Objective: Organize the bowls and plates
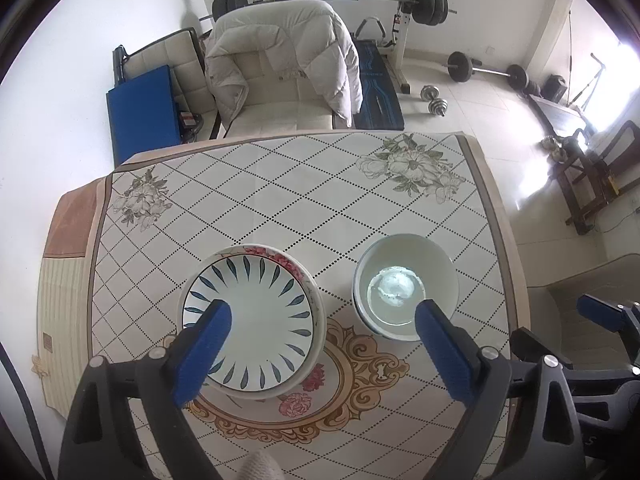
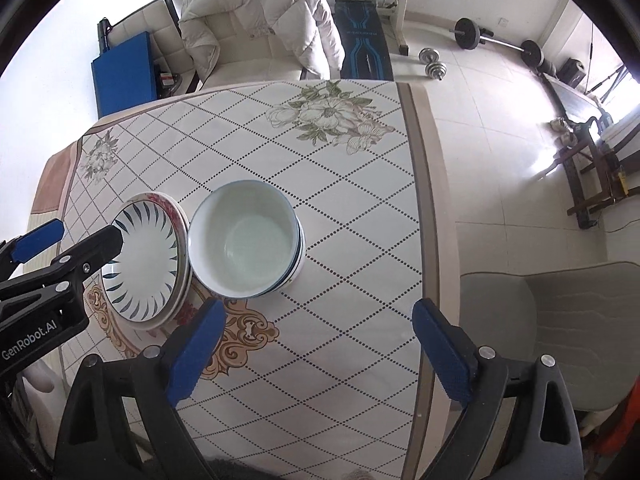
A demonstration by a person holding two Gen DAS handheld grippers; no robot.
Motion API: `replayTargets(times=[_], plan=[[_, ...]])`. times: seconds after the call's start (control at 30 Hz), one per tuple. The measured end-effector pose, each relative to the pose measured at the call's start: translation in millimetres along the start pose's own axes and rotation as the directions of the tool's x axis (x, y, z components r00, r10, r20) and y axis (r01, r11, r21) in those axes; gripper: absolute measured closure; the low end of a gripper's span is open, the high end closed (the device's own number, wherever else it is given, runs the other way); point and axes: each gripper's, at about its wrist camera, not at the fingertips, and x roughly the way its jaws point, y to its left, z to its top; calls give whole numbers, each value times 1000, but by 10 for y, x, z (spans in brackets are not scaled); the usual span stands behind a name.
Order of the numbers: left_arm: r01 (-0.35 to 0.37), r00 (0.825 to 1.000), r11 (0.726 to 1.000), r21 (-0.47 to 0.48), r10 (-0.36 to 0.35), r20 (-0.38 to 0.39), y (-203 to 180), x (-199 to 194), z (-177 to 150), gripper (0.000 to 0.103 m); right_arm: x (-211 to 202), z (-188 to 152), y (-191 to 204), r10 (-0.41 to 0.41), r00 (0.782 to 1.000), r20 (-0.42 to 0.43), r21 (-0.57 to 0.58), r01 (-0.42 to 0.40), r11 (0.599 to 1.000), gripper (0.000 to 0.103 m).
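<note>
On my left, the left claw (image 1: 322, 318) hangs over the bench (image 1: 280, 184) with its blue fingers (image 1: 204, 354) spread wide, gripping nothing. Under it sits the blue-leaf plate (image 1: 256, 328), stacked on a rose-rimmed plate (image 1: 276, 254) whose edge peeks out behind. Just beside the stack, to the right and apart from it, I see the white bowl (image 1: 406, 290) nested in a blue-striped bowl (image 2: 294, 262). Furthest right, my right claw (image 2: 316, 330) is also spread wide and empty, above bare tablecloth (image 2: 340, 360) near the bowls.
</note>
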Motion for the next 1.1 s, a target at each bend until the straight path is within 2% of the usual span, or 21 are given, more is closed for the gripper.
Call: replayTargets(times=[0.23,0.37,0.5,0.57,0.77,0.9,0.97,1.07,1.1], plan=[[16,1000,999,-39,-15,21,15,-276,-170,7,-438,-130,-13,-21,995,100,-23,24,999,5],[-16,996,999,-44,20,88,-18,-514,-247,7,-613,-216,11,-20,990,141,-44,26,999,5],[-67,984,997,-48,74,163,-52,-743,-289,7,-779,-320,60,-8,985,170,-68,19,997,5],[-78,981,996,-51,86,174,-52,-815,-298,7,-860,-365,77,2,983,183,-76,12,997,5],[-31,990,997,-65,40,133,46,-809,-321,7,-968,-425,93,29,982,188,-64,-17,998,5],[7,997,999,-49,-3,82,105,-676,-311,7,-988,-429,101,21,981,193,-45,-13,999,5],[4,998,999,-36,-2,58,129,-579,-273,7,-950,-423,121,10,982,189,-43,-2,999,5],[9,999,1000,-8,-8,45,158,-423,-194,7,-870,-398,115,5,973,233,-24,1,1000,5],[16,999,1000,7,-16,45,167,-364,-155,7,-819,-384,89,27,968,248,-15,-24,1000,5]])
